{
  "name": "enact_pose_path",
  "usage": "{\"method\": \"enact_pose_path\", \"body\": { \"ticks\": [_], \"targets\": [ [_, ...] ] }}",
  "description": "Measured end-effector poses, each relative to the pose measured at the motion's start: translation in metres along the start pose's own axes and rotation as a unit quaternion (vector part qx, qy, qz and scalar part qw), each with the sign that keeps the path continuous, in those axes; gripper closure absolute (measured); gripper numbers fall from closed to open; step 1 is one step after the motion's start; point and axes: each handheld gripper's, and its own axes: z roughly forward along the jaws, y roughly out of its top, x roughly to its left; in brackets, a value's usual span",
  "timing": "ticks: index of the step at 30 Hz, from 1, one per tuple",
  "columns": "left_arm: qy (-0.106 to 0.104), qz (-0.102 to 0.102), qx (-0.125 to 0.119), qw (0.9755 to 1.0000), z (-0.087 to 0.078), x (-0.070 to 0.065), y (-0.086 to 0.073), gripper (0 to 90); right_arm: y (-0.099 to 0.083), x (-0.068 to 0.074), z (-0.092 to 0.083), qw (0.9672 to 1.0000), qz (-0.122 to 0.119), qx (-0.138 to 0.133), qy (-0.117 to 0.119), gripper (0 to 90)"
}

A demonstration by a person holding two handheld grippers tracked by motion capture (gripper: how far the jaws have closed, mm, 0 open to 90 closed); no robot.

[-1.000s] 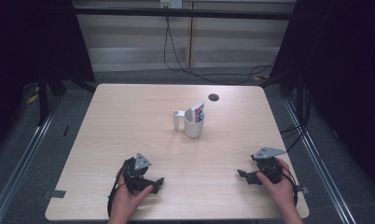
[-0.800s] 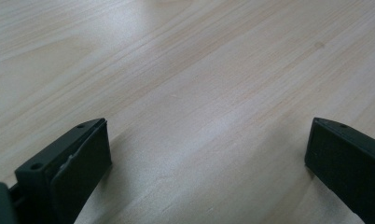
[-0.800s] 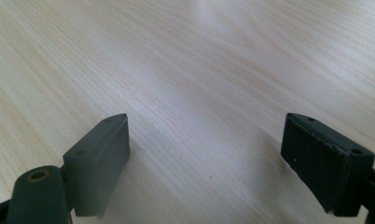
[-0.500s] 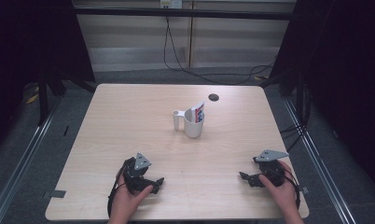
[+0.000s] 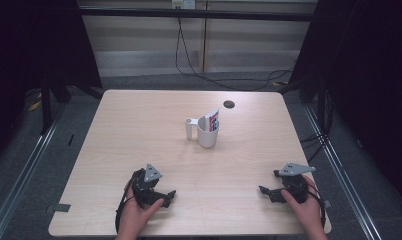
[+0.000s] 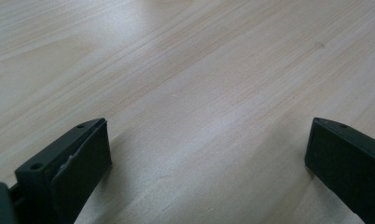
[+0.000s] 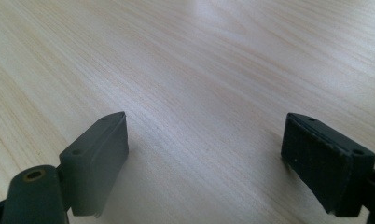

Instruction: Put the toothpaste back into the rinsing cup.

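Observation:
A white mug [image 5: 207, 131] with its handle to the left stands mid-table, a red, white and blue packet [image 5: 213, 120] sticking up out of it. My left gripper [image 5: 165, 196] rests low on the wood near the front left, held by a hand; its jaws stand wide apart over bare tabletop [image 6: 209, 154]. My right gripper [image 5: 267, 192] sits at the front right in the other hand, jaws pointing left and spread wide [image 7: 204, 158], nothing between them. Both grippers are well short of the mug.
A light wooden table [image 5: 139, 130] with a small dark round hole [image 5: 229, 104] near its far edge. Metal rails and grey floor flank it; cables [image 5: 189, 55] run along the floor behind. Dark curtains stand at both sides.
The right gripper has dropped slightly and shifted a little toward the front edge. The left gripper and the mug have stayed put.

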Motion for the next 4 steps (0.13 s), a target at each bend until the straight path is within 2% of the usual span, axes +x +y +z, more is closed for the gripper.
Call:
{"method": "enact_pose_path", "body": {
  "ticks": [4],
  "targets": [
    [0.000,0.000,0.000,1.0000,0.0000,0.0000,0.0000,0.0,0.0000,0.0000,0.0001,1.0000,0.000,0.000,-0.001,13.8]
  ]
}}
